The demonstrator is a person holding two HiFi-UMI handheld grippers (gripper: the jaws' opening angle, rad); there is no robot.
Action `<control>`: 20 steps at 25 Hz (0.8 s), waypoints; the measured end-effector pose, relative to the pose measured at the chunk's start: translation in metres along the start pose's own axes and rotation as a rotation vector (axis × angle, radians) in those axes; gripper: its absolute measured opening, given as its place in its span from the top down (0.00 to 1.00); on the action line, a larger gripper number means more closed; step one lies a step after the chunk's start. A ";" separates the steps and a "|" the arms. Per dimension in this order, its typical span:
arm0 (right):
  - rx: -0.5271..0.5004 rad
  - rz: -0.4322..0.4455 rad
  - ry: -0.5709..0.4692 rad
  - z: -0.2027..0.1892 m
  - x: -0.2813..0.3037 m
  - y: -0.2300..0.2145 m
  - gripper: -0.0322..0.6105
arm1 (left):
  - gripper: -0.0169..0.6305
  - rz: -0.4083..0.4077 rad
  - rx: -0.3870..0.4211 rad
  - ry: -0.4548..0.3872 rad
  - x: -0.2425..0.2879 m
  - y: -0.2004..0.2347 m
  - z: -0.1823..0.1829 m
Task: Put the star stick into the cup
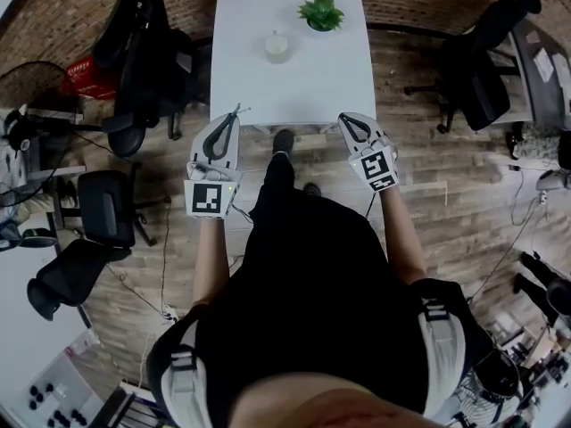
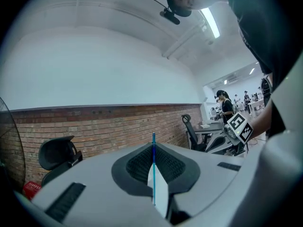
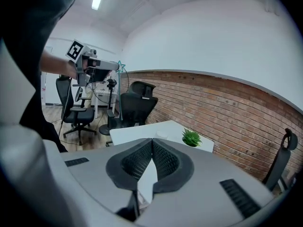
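A white cup (image 1: 277, 46) stands on the white table (image 1: 259, 96), short of a small green plant (image 1: 321, 13). My left gripper (image 1: 235, 114) hovers at the table's near edge, shut on the star stick (image 1: 241, 109). In the left gripper view the thin blue stick (image 2: 153, 169) stands upright between the closed jaws of the left gripper (image 2: 153, 145). In the right gripper view the stick's star (image 3: 120, 66) shows above the left gripper. My right gripper (image 1: 343, 118) hangs at the near right edge, shut and holding nothing. It points at the table, where the cup (image 3: 162, 134) is small beyond the right gripper (image 3: 152, 140).
Black office chairs (image 1: 147, 52) crowd the floor left of the table, and another chair (image 1: 482, 69) stands to its right. A red crate (image 1: 87, 74) sits at far left. A brick wall (image 3: 222, 112) runs behind the table. The person's legs are just below the near edge.
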State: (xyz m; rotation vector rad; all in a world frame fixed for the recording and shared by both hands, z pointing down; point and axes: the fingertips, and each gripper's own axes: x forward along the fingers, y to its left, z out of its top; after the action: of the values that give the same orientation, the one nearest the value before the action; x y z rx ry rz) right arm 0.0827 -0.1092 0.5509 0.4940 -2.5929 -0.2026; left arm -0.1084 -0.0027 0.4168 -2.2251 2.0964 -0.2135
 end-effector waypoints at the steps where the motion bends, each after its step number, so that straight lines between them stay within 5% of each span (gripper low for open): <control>1: 0.000 -0.006 0.004 0.001 0.004 -0.004 0.95 | 0.93 -0.006 0.000 0.000 0.006 0.005 -0.001; 12: -0.013 -0.068 0.027 0.026 0.053 -0.054 0.95 | 0.93 -0.056 0.001 -0.052 0.086 0.062 0.008; 20: -0.006 -0.115 0.062 0.027 0.084 -0.087 0.95 | 0.93 -0.136 0.001 -0.014 0.152 0.089 -0.013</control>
State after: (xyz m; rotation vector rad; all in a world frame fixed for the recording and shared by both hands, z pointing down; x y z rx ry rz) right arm 0.0281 -0.2200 0.5439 0.6376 -2.5052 -0.2303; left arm -0.1902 -0.1593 0.4233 -2.3637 1.9395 -0.2065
